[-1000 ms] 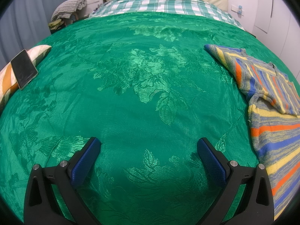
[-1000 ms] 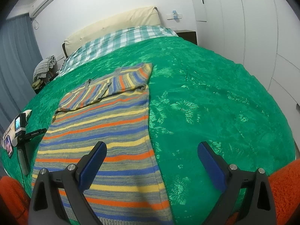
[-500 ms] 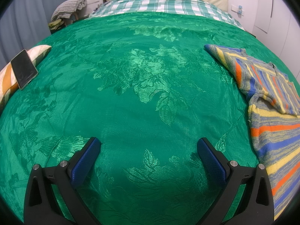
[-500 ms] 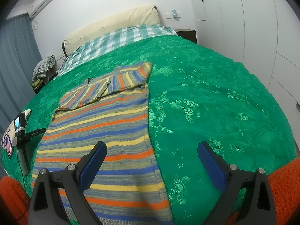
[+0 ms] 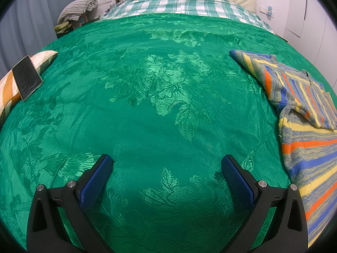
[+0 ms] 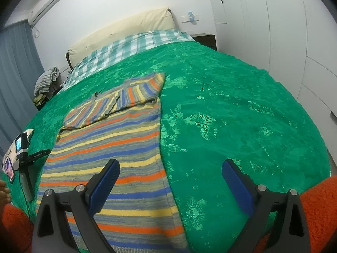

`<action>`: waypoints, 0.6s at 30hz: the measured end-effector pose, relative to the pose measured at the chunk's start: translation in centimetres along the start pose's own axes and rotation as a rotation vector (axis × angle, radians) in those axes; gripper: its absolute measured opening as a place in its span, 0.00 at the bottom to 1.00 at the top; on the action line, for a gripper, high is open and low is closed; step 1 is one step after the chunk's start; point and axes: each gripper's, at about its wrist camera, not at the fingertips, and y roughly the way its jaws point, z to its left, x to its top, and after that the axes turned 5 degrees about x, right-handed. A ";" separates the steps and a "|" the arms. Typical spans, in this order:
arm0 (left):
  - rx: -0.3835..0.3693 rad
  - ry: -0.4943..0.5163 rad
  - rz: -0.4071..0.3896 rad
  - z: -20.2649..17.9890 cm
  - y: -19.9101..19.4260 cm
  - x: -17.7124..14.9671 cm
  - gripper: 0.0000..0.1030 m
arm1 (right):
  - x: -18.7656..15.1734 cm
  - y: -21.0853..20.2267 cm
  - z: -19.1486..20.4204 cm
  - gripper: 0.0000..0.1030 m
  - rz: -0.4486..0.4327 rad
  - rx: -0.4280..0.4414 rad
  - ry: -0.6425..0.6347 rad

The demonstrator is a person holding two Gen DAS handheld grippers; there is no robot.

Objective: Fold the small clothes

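A striped knit sweater, in blue, yellow, orange and grey, lies flat on the green bedspread, with both sleeves folded across its upper part. In the left wrist view it lies at the right edge. My left gripper is open and empty over bare bedspread, left of the sweater. My right gripper is open and empty above the sweater's lower right edge; its left finger is over the knit, its right finger over the bedspread.
A phone leans on a striped cushion at the bed's left edge. The left gripper's handle with its camera shows at the left of the right wrist view. A checked sheet and headboard lie far back. White wardrobes stand at right.
The right wrist view has shifted very slightly. The sweater and the left gripper have not moved.
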 end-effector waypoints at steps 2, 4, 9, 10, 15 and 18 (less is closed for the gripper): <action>0.000 0.000 0.000 0.0 0.0 0.0 1.00 | 0.0 0.2 0.1 0.94 0.004 0.002 -0.002; 0.000 0.000 0.000 0.0 0.0 0.0 1.00 | -0.1 0.3 0.2 0.94 0.009 0.004 -0.009; -0.002 -0.001 -0.001 0.0 0.0 0.0 1.00 | -0.3 0.5 0.2 0.94 0.020 -0.002 -0.016; -0.002 -0.001 -0.001 0.0 0.0 0.0 1.00 | -0.3 0.6 0.2 0.94 0.024 -0.005 -0.014; -0.001 0.000 -0.002 0.0 0.0 0.1 1.00 | -0.5 1.0 0.1 0.94 0.039 -0.013 -0.009; -0.001 -0.002 -0.002 0.0 0.0 0.1 1.00 | -0.6 1.2 0.3 0.94 0.049 -0.021 -0.023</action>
